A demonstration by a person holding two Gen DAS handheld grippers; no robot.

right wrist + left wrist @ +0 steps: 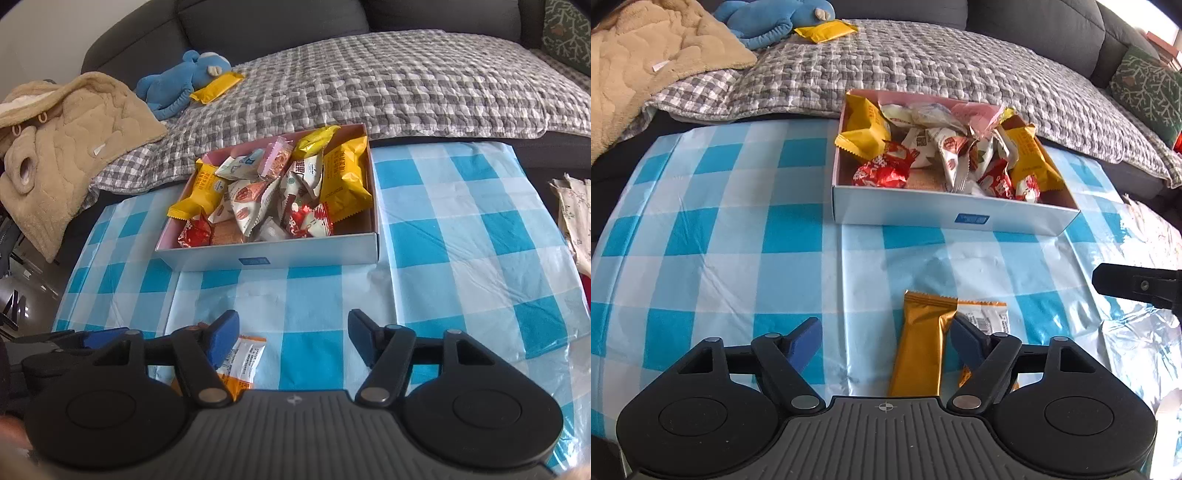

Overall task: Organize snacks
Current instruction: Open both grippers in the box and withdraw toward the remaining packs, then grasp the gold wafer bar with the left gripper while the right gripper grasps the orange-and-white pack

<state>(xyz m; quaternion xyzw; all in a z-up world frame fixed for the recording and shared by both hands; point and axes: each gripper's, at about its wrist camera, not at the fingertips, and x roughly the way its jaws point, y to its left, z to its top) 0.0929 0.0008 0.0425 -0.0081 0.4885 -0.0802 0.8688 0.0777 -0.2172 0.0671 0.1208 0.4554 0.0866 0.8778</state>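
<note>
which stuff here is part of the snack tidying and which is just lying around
Part of the job:
- snack box with wrappers inside
- gold snack bar on the table, between the open left gripper fingers
- orange-and-white packet on the table
- yellow packet on the sofa
- right gripper, open

Just lying about:
- blue plush toy
- tan fleece garment
- grey checked blanket
- green cushion

A: Bright daylight comes from the upper right; the window corner (1176, 22) in the left wrist view is blown out white.

B: The plastic tablecloth (738, 236) catches it, with crinkled glare at its right edge, and the white box (945, 214) casts a soft shadow toward the camera.

A: Fisheye bending is strong: the tablecloth's edges curve, corners go black. The centre is sharp, while the sofa (258, 26) looks dim and the margins smear.
</note>
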